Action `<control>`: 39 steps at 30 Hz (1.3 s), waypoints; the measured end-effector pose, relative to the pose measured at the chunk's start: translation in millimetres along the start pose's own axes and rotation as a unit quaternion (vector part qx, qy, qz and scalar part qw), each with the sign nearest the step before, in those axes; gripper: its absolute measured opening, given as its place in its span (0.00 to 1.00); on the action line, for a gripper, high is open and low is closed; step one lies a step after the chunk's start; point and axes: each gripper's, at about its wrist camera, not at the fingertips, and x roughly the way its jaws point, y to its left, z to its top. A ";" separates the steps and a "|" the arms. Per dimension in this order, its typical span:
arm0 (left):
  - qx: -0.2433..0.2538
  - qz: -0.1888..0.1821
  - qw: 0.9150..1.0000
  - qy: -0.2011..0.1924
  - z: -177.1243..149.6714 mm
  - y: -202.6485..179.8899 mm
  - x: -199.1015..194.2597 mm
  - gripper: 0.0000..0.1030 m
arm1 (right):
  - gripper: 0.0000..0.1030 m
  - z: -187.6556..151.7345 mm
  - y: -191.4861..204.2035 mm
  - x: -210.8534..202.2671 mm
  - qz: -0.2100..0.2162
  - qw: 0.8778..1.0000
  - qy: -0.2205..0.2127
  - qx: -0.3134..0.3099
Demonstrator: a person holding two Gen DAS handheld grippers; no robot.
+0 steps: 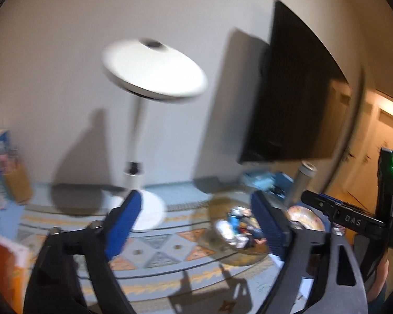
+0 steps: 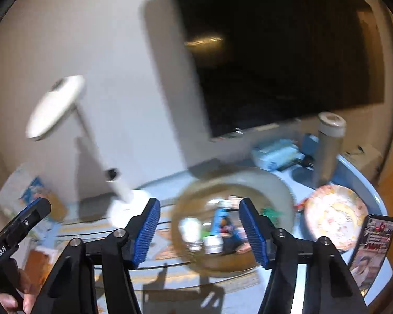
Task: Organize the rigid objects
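Two grippers hang above a cluttered table (image 2: 364,172) spread with a patterned cloth (image 1: 154,248), both views smeared by motion. Largest in view, a dark screen (image 2: 275,52) hangs on the pale wall behind. A white lamp (image 1: 154,76) stands at the table's far side, its round head tilted. A wide glass bowl (image 2: 249,183) sits mid-table and holds the small rigid objects (image 2: 212,235), too blurred to name. A floral plate (image 2: 335,214) lies just right of the bowl, with a tall grey bottle (image 2: 327,151) behind it and a phone (image 2: 374,246) propped at the table's near edge. The left gripper (image 1: 196,227) stands wide apart, gripping nothing. The right gripper (image 2: 199,233) is also parted and empty, its blue pads (image 2: 146,233) framing the bowl beyond.
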 end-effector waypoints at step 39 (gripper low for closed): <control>0.009 0.237 0.964 0.123 -199.2 129.4 31.7 0.99 | 0.64 -208.3 119.8 125.3 -0.022 0.977 0.135 -0.166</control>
